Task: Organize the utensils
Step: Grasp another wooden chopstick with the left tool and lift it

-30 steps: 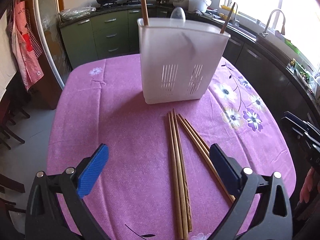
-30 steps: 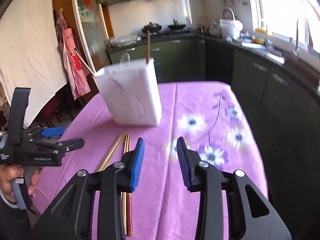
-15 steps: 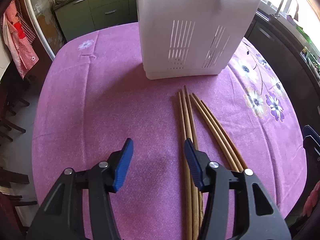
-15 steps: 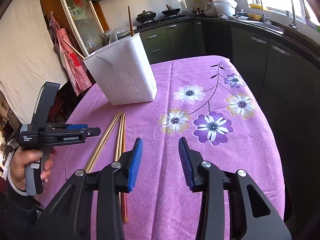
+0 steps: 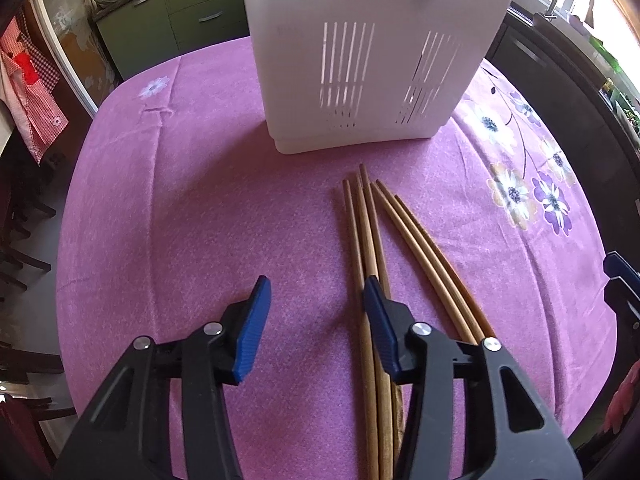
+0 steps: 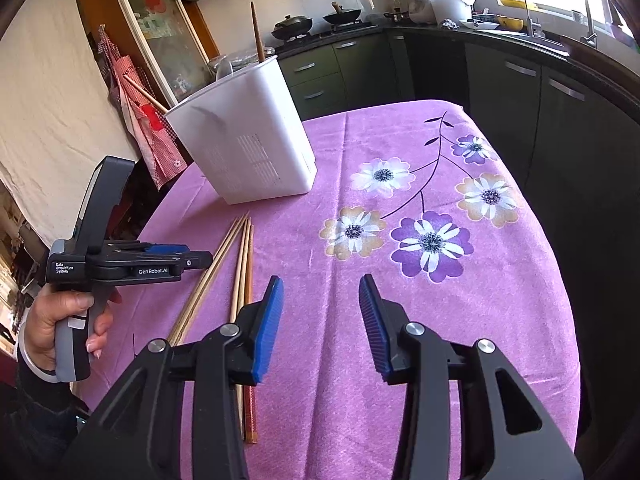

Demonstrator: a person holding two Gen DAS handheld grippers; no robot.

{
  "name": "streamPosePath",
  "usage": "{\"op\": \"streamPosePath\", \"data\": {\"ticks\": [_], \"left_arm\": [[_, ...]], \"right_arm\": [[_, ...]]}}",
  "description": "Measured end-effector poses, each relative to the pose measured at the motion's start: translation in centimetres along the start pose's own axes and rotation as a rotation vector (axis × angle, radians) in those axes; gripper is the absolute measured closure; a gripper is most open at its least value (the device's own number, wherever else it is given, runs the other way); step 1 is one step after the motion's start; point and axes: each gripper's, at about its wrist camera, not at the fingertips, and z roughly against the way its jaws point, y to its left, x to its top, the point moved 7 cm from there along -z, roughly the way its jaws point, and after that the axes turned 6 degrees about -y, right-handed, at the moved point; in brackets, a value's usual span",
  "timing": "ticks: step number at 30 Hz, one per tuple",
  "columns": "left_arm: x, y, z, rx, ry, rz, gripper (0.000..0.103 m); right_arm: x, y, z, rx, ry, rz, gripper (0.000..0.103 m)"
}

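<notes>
- On the table, a purple flowered tablecloth (image 5: 200,208) spreads to every edge; dark green kitchen cabinets (image 6: 352,68) stand behind.
- White slotted utensil holder (image 5: 368,52) stands upright at the far side, one chopstick (image 6: 256,34) poking from its top.
- Left gripper (image 5: 316,320), marked "GenRobot.AI" and "Data Acquisition System", has its jaws closing over bare cloth, nothing between them.
- Right gripper (image 6: 320,320) hangs with jaws apart, empty.
- Loose wooden chopsticks (image 5: 368,248) lie fanned just before the holder, partly under the left gripper's right finger.

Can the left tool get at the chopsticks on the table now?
Probably yes. The left tool hangs just above the chopsticks, its jaws closing on nothing; nothing covers them.
</notes>
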Motion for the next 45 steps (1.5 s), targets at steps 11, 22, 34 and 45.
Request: {"op": "streamPosePath", "data": {"ticks": [11, 22, 34, 45], "left_arm": [[0.4, -1.4, -0.9, 0.018, 0.026, -0.056, 0.057], [2.3, -1.1, -1.3, -0.017, 0.03, -0.026, 0.094], [2.2, 1.5, 2.4, -0.029, -0.079, 0.024, 0.097], [1.3, 2.3, 13.1, -0.042, -0.307, 0.018, 0.097]], "right_arm": [[-0.3, 0.1, -0.4, 0.009, 0.014, -0.002, 0.063], [-0.4, 0.0, -0.3, 0.017, 0.015, -0.008, 0.061], [0.0, 0.4, 0.6, 0.011, -0.005, -0.001, 0.061], [-0.2, 1.3, 0.6, 0.016, 0.002, 0.023, 0.06]]}}
